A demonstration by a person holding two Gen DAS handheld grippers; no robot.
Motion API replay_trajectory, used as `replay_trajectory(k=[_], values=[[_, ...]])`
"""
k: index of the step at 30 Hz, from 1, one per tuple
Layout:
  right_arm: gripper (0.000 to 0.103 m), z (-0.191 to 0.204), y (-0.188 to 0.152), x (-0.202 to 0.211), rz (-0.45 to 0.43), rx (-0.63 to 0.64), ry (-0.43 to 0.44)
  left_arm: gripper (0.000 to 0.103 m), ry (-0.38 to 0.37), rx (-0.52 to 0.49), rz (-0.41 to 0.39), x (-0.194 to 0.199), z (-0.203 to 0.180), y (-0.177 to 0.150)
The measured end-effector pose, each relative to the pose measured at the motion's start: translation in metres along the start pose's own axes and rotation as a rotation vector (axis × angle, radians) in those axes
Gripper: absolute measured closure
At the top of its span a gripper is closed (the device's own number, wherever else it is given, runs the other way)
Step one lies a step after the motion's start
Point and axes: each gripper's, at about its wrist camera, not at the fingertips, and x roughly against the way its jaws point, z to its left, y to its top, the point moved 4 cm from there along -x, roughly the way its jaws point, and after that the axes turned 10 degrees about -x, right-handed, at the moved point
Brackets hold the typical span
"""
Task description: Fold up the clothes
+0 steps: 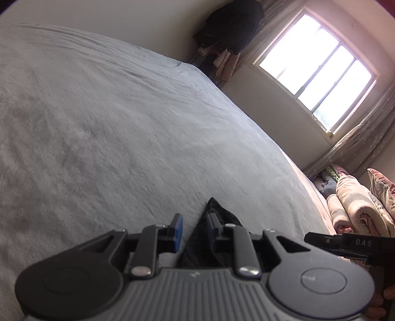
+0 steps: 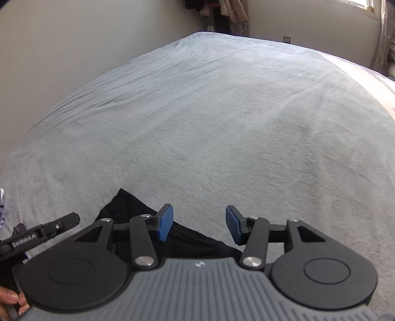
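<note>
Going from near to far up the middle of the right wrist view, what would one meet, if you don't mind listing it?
right gripper with its jaws apart → black garment lying under it → grey bedspread → hanging clothes in the far corner.

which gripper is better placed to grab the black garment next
Probably left. The left gripper has the black garment rising between its pads, while the right gripper is open with the cloth mostly under its left pad.
</note>
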Motion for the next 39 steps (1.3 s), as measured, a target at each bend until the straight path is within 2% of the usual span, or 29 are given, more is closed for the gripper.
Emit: replay_trajectory(k=[5,8,10,14,19,23,25,27,35,39], values=[[0.051,-0.037,-0.031,0.007,0.039,-0.010,-0.080,0.083,-0.098,-0.001,0.043,-0.020,-0.011,-0.015],[0.052,-0.046,-0.045,0.009,0.044,-0.017,-0.111,0.083,-0.108,0.006,0.079,-0.029,-0.007,-0.023],[0.061,-0.049,-0.048,0.019,0.015,-0.040,-0.141,0.083,-0.112,0.001,0.073,-0.030,-0.008,-0.024],[0.068,-0.062,-0.053,0.036,-0.011,-0.141,-0.038,0.082,-0.110,-0.011,0.070,-0.031,-0.010,-0.024],[0.068,-0.072,-0.058,0.025,-0.010,-0.247,0.087,0.081,-0.106,-0.026,0.067,-0.033,-0.012,-0.024],[0.070,-0.076,-0.063,0.008,-0.022,-0.288,0.084,0.081,-0.109,-0.026,0.068,-0.034,-0.011,-0.025],[0.075,-0.077,-0.057,0.008,-0.048,-0.277,0.069,0.081,-0.109,-0.026,0.067,-0.034,-0.011,-0.025],[0.101,-0.078,-0.050,0.007,-0.074,-0.266,0.055,0.081,-0.109,-0.026,0.066,-0.034,-0.011,-0.025],[0.101,-0.080,-0.024,0.007,-0.175,-0.221,-0.005,0.081,-0.114,-0.021,0.065,-0.036,-0.010,-0.025],[0.101,-0.080,-0.029,-0.016,-0.135,-0.172,-0.094,0.081,-0.123,-0.013,0.066,-0.037,-0.009,-0.024]])
